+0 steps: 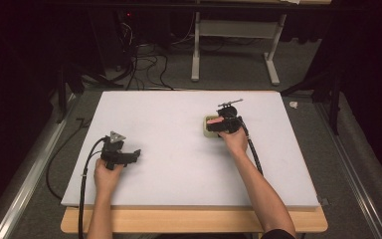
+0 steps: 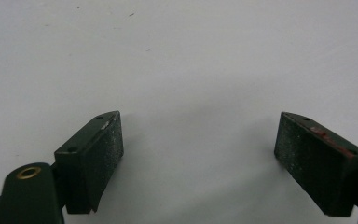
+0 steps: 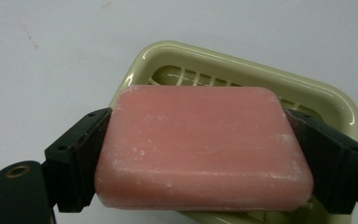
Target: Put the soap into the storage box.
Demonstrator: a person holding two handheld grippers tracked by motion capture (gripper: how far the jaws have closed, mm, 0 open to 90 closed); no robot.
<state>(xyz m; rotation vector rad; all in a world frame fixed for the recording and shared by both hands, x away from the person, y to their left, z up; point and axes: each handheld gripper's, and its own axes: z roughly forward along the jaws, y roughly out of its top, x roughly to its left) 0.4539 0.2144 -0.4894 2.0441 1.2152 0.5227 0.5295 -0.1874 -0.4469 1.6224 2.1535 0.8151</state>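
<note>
Pink soap (image 3: pixel 204 148) sits right up close in the right gripper view, squeezed between the two black jaws of the right gripper (image 3: pixel 204 154). One jaw presses on each short end of the bar. Under the soap and a bit past the jaws is a pale green soap dish (image 3: pixel 242 65) with slots in its bottom. I cannot tell if the soap touches the dish.

Going from big to small: the white surface (image 1: pixel 179 149) is the biggest thing. Next comes the dish (image 1: pixel 208 130), then the soap (image 1: pixel 217 121).

On the other side, well apart from the dish, the left gripper (image 2: pixel 200 154) has its jaws wide apart, with just bare surface between them.
</note>
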